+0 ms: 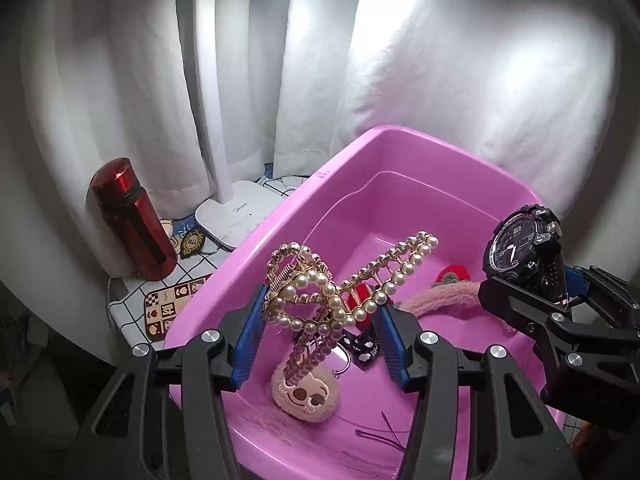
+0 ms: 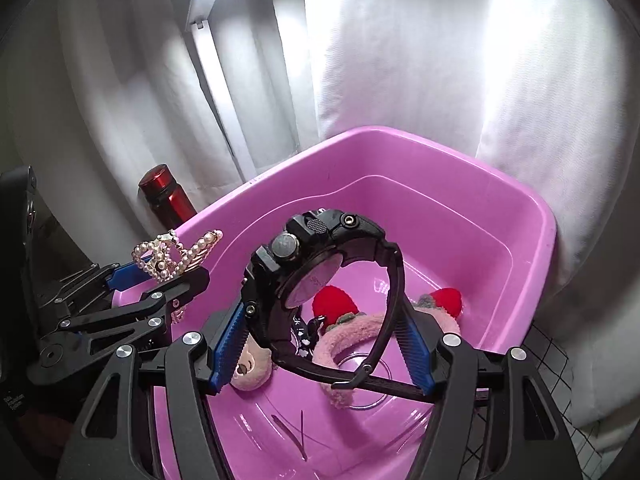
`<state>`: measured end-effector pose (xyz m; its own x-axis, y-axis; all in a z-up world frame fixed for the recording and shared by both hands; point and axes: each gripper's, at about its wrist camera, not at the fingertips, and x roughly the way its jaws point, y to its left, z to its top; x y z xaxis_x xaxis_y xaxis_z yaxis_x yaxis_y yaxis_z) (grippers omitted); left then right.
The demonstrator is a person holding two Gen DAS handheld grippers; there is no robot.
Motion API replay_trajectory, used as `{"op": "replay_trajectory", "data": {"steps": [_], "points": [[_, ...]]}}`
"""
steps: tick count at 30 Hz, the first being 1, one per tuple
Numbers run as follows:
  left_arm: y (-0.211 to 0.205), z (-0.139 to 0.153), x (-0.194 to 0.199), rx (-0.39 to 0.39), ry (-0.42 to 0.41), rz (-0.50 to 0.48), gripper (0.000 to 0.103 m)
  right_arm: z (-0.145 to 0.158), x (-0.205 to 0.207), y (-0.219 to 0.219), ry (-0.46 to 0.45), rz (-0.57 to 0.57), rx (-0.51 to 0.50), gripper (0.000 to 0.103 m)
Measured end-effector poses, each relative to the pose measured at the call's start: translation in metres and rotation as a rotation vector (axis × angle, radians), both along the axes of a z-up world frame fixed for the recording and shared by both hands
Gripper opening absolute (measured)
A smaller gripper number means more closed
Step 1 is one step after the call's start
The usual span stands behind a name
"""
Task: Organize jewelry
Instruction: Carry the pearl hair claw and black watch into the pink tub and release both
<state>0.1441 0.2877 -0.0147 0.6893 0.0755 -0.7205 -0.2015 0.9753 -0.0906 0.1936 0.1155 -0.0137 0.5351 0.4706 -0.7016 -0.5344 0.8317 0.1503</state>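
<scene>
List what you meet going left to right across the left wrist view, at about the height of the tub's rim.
Red bottle → white lamp base → pearl hair clip held in the left gripper → red strawberry trim inside the pink tub → black watch held in the right gripper.

the desk lamp (image 1: 224, 128) is lost in glare at the top edge. the plush clip (image 2: 250, 364) is partly covered by the right gripper's finger (image 2: 228, 350) (blue-padded).

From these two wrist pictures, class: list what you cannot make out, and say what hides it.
- Left wrist view: black patterned items in the pink basin, behind the pearl hair claw.
- Right wrist view: plush face, hidden by the watch and right claw.
- Watch dial markings: too small.
</scene>
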Motion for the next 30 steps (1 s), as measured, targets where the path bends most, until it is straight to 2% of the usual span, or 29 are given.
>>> {"op": "replay_trajectory", "data": {"steps": [8, 10, 12, 16, 18, 21, 25, 30], "points": [[0.003, -0.014, 0.014, -0.012, 0.048, 0.013, 0.051, -0.002, 0.014, 0.007, 0.000, -0.009, -0.050, 0.065], [0.002, -0.011, 0.013, 0.017, 0.031, 0.022, 0.057, -0.004, 0.017, 0.011, 0.004, -0.014, -0.072, 0.065], [0.002, -0.007, 0.012, 0.012, 0.011, 0.012, 0.069, -0.006, 0.020, 0.014, 0.017, -0.015, -0.095, 0.067], [0.002, -0.005, 0.012, -0.014, 0.020, 0.011, 0.076, -0.004, 0.027, 0.012, 0.011, -0.046, -0.085, 0.067], [0.002, -0.005, 0.012, -0.027, 0.024, 0.011, 0.081, 0.001, 0.027, 0.006, 0.004, -0.066, -0.069, 0.072], [-0.001, -0.004, 0.011, -0.028, 0.027, 0.010, 0.092, 0.007, 0.026, -0.001, -0.009, -0.083, -0.058, 0.072], [-0.006, 0.001, 0.008, 0.010, 0.024, 0.030, 0.095, 0.009, 0.021, -0.006, -0.015, -0.095, -0.048, 0.072], [-0.004, 0.004, 0.004, 0.021, 0.038, 0.077, 0.095, 0.011, 0.012, -0.009, -0.027, -0.099, -0.055, 0.072]]}}
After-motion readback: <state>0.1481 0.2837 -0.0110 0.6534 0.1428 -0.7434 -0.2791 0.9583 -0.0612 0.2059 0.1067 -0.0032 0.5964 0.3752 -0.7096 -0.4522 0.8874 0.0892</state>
